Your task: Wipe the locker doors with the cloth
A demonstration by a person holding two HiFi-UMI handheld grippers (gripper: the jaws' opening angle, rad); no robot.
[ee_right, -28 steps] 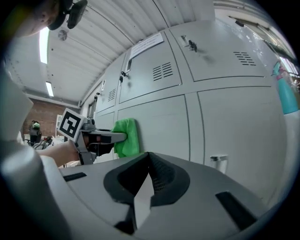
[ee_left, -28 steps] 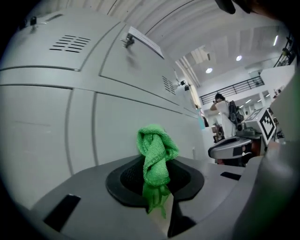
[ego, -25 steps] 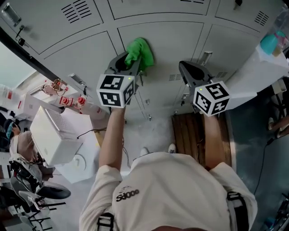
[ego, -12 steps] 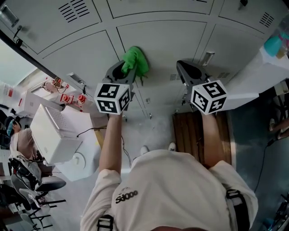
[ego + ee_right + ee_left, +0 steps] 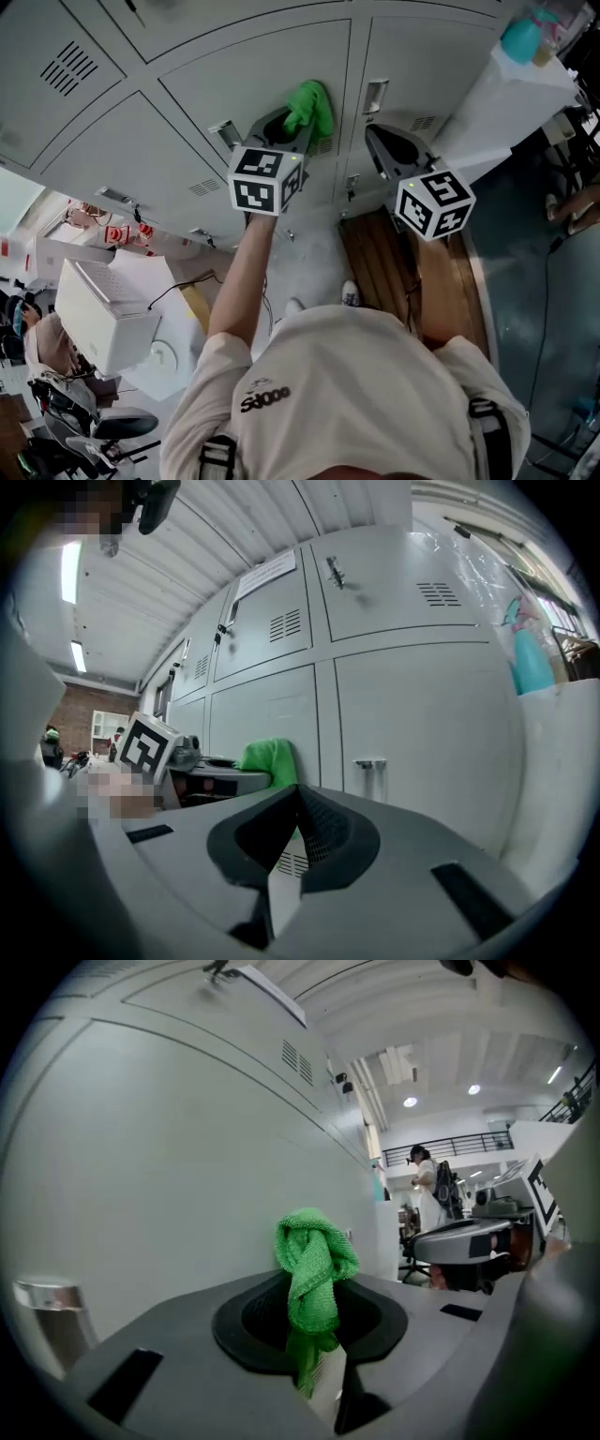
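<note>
A green cloth (image 5: 310,107) presses against a grey locker door (image 5: 234,84), close to that door's right seam. My left gripper (image 5: 298,127) is shut on the cloth, which bunches up out of its tips (image 5: 314,1274) against the pale door (image 5: 159,1176). My right gripper (image 5: 380,139) is shut with nothing in it and hovers a short way off the neighbouring door, below its metal handle (image 5: 375,94). In the right gripper view, the shut right gripper (image 5: 298,794) points at the lockers, with the cloth (image 5: 267,759) and the left gripper's marker cube (image 5: 150,744) to the left and the handle (image 5: 370,764) to the right.
A white box (image 5: 103,305) stands on the floor at the left. A wooden platform (image 5: 403,272) lies below the right gripper. A white-draped surface with a teal bottle (image 5: 520,39) stands against the lockers at the right. A person (image 5: 427,1180) stands far off in the room.
The left gripper has carried the cloth rightward across the door, from near its left seam to near its right seam. The right gripper has stayed shut beside it.
</note>
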